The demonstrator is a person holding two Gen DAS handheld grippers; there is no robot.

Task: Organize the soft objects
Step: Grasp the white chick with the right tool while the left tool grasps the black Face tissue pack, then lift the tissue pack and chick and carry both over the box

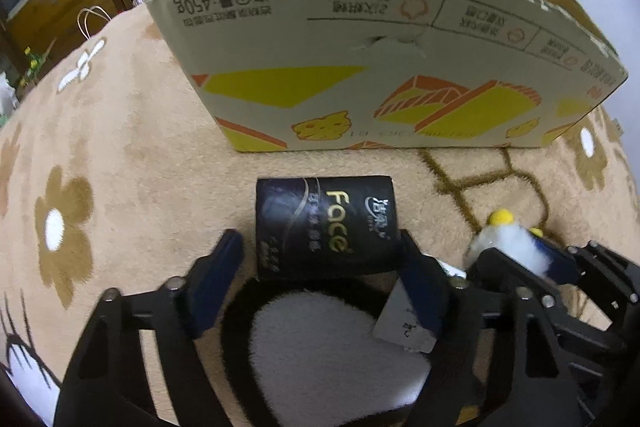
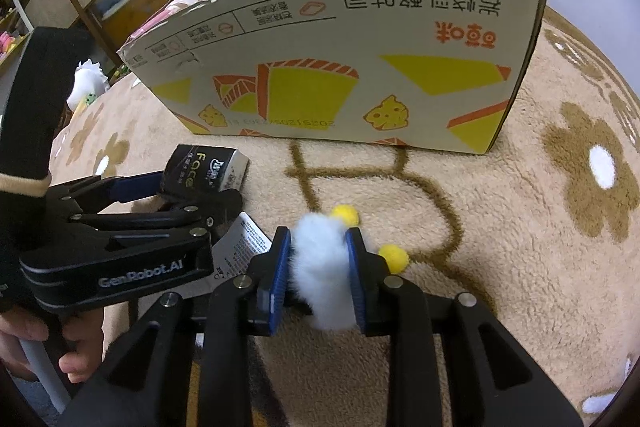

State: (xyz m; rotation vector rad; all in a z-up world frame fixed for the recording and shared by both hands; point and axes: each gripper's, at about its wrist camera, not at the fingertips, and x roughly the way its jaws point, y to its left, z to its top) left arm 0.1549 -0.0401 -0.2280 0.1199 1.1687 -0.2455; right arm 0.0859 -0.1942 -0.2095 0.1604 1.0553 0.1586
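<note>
Here the right claw (image 2: 318, 277) is clenched on a fluffy white toy (image 2: 320, 259) with yellow pom-pom feet, holding it just above the flowered blanket (image 2: 560, 227) in front of the cardboard box (image 2: 340, 67). The left claw (image 1: 320, 259) is spread wide around a dark tissue pack (image 1: 326, 225), its blue pads beside the pack's short ends; whether the right-hand pad touches it is hard to tell.

To do this step well, I would lift the toy clear over the near wall of the box before letting go, since that wall stands tall and could snag the dangling feet. The left claw should close squarely on the pack's ends, so it does not twist out.

The toy is woolly and squashes between the pads. The pack is black and glossy with gold lettering, lying flat on the blanket near the box. Pink cloth already shows inside the box.
</note>
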